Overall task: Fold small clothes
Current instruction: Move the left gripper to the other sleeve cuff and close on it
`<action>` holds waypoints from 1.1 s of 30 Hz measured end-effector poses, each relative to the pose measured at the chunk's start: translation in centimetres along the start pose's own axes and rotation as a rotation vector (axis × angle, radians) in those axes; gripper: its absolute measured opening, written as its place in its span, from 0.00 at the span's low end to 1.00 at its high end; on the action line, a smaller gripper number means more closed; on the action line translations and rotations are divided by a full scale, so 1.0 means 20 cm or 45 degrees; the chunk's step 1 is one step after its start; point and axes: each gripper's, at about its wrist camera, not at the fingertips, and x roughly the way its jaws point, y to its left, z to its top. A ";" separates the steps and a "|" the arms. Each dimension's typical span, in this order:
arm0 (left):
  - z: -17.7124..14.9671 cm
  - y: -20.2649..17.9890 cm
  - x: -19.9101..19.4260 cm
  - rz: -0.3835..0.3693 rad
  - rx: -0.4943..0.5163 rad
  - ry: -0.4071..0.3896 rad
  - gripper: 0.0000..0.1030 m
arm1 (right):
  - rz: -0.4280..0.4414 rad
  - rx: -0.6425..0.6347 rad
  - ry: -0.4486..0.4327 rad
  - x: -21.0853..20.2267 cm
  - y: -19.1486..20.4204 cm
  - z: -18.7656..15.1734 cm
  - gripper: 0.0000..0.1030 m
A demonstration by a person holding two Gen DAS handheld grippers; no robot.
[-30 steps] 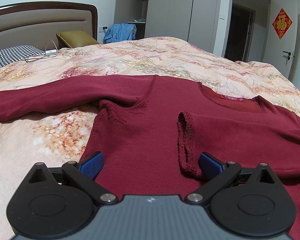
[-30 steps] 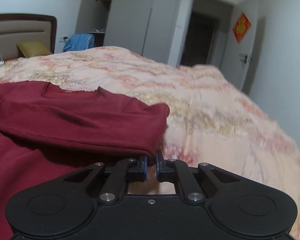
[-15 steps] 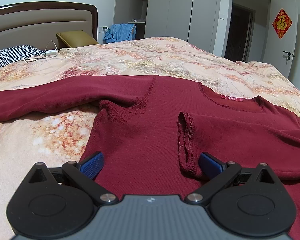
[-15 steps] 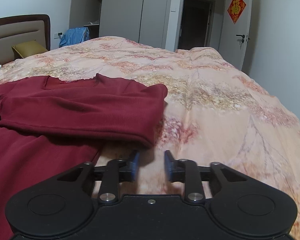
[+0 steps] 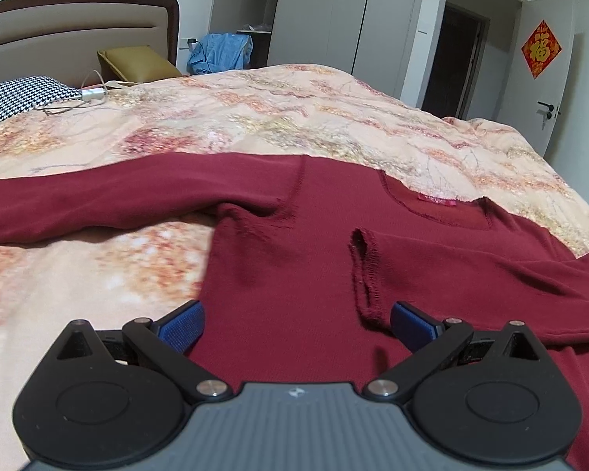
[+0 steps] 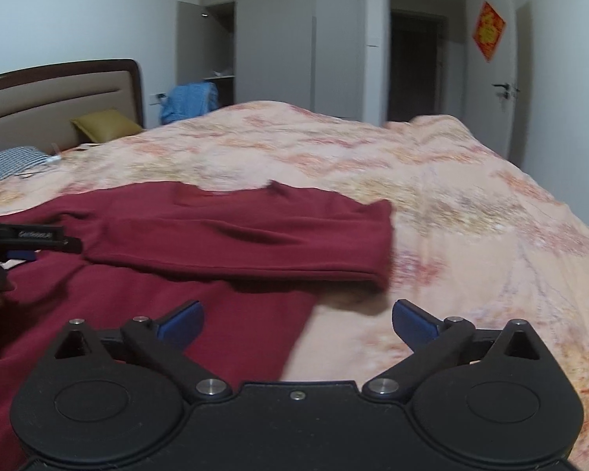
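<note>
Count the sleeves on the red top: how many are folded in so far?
1. The right sleeve lies folded across the body of the red top. The left sleeve is spread out flat on the floral quilt, not yet folded.

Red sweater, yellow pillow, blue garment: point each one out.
red sweater [image 5: 294,274], left wrist view, on the chest panel.
yellow pillow [image 5: 137,64], left wrist view, on its top face.
blue garment [image 5: 220,53], left wrist view, on the draped middle.

Floral-quilted bed [image 5: 294,117], dark red top [image 5: 286,274] spread flat, houndstooth pillow [image 5: 15,94], olive cushion [image 5: 137,64]
</note>
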 end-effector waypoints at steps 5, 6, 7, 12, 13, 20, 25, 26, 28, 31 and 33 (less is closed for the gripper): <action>0.05 0.19 -0.11 0.083 -0.060 -0.019 1.00 | 0.078 -0.003 0.015 -0.03 0.15 -0.01 0.99; 0.06 0.25 -0.13 0.099 -0.079 -0.026 1.00 | 0.087 -0.005 0.016 -0.03 0.17 -0.02 0.99; 0.07 0.30 -0.15 0.116 -0.093 -0.033 1.00 | 0.095 -0.006 0.019 -0.02 0.20 -0.03 0.99; 0.11 0.61 -0.19 0.276 -0.171 -0.054 1.00 | 0.120 0.001 0.050 0.03 0.27 -0.06 0.99; 0.12 0.68 -0.19 0.314 -0.197 -0.053 1.00 | 0.115 0.000 0.060 0.04 0.29 -0.08 0.99; 0.16 1.11 -0.17 0.453 -0.456 -0.084 1.00 | 0.090 -0.005 0.116 0.12 0.32 -0.15 0.99; 0.16 1.29 -0.15 0.437 -0.571 -0.170 1.00 | 0.082 -0.019 0.133 0.14 0.32 -0.16 0.99; 0.15 1.31 -0.17 0.442 -0.580 -0.185 1.00 | 0.079 -0.021 0.136 0.15 0.32 -0.17 0.99; 0.16 1.34 -0.15 0.461 -0.604 -0.207 1.00 | 0.071 -0.029 0.138 0.15 0.33 -0.17 1.00; 0.18 1.38 -0.12 0.491 -0.659 -0.233 1.00 | 0.058 -0.047 0.141 0.17 0.34 -0.18 1.00; 0.19 1.40 -0.11 0.501 -0.700 -0.264 0.98 | 0.053 -0.055 0.140 0.17 0.35 -0.18 1.00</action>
